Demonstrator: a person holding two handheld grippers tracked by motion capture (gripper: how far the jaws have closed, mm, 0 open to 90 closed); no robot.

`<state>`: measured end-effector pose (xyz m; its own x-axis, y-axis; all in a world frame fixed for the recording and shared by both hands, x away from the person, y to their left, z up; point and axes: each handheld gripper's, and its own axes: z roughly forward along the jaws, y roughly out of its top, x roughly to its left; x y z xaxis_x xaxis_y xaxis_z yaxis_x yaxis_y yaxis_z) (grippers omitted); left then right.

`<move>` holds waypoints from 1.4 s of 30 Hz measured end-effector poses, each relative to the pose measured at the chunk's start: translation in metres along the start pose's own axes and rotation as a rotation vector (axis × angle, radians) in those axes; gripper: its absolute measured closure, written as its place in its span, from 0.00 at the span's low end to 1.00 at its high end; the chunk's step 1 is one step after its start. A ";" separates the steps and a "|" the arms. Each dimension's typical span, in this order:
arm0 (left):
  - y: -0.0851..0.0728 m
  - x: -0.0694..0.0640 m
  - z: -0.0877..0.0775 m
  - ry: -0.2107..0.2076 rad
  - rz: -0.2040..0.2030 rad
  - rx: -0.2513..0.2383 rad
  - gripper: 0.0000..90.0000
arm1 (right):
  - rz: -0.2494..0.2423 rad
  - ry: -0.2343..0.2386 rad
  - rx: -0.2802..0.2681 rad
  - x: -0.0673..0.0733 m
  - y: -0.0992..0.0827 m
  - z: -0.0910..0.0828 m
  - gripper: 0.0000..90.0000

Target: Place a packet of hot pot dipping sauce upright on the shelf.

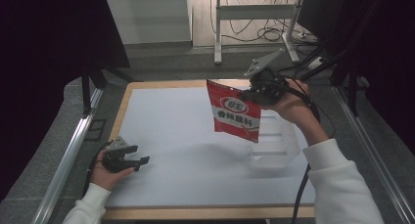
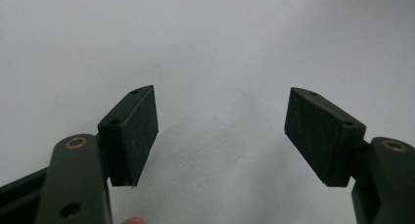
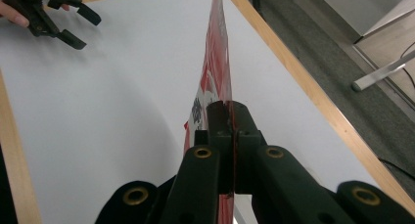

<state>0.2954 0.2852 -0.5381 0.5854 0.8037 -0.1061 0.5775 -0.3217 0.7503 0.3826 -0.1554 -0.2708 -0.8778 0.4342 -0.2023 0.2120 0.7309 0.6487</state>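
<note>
R gripper [image 1: 244, 93] held up above the bench [image 1: 176, 136], over its far-right part, approx 1 o'clock from bench centre in high view. Fingers pressed together on the top corner of a red packet [image 1: 234, 111]; packet hangs free below the grip, clear of the bench surface, tilted, its lower edge toward 5 o'clock. White label w/ dark print on the front, white band along the bottom edge. In R gripper view the packet [image 3: 215, 72] is seen edge-on, a thin red strip running from the pinched fingers [image 3: 218, 121] up toward 12 o'clock; no gap between the two pads apart from the packet's own thickness.

Clear plastic tray [image 1: 274, 148] sits on the bench at approx 4 o'clock from centre, below and just to the right of the hanging packet. Looks to have ribs or dividers inside, but hard to tell; it's see-through against the white surface.

L gripper [image 1: 139, 159] rests low at the near-left of the bench, approx 8 o'clock, pointing toward 3 o'clock, hand wrapped round its body. Fingers [image 2: 134, 131] well apart, nothing between them; L gripper view looks straight at bare white surface through the gap. Same gripper [image 3: 80, 26] shows far off at 10 o'clock in R gripper view, fingers spread.

Bench: white top, wood edging [image 1: 205, 213]. The two grippers are well apart.
</note>
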 end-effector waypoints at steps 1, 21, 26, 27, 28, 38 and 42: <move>0.000 0.000 0.000 0.000 0.000 0.000 0.31 | 0.005 -0.001 -0.002 -0.002 -0.002 -0.002 0.99; 0.000 -0.001 0.002 0.002 -0.001 0.005 0.31 | 0.081 -0.043 -0.021 -0.033 -0.036 -0.029 0.99; 0.001 -0.001 0.001 -0.009 -0.010 -0.006 0.31 | 0.101 -0.046 -0.038 -0.041 -0.043 -0.035 0.99; 0.001 -0.001 0.001 -0.009 -0.011 -0.007 0.31 | 0.105 -0.050 -0.040 -0.043 -0.045 -0.036 0.99; 0.001 0.000 0.001 -0.011 -0.013 -0.007 0.31 | 0.109 -0.051 -0.041 -0.045 -0.047 -0.037 0.99; 0.001 0.000 0.001 -0.021 -0.026 -0.009 0.31 | 0.137 -0.043 -0.056 -0.058 -0.063 -0.045 0.99; 0.003 0.000 0.000 -0.042 -0.036 -0.023 0.31 | 0.153 -0.042 -0.063 -0.064 -0.070 -0.049 0.99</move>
<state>0.2974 0.2846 -0.5363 0.5880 0.7929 -0.1601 0.5860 -0.2811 0.7600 0.4029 -0.2603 -0.2676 -0.8183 0.5605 -0.1272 0.3133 0.6205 0.7189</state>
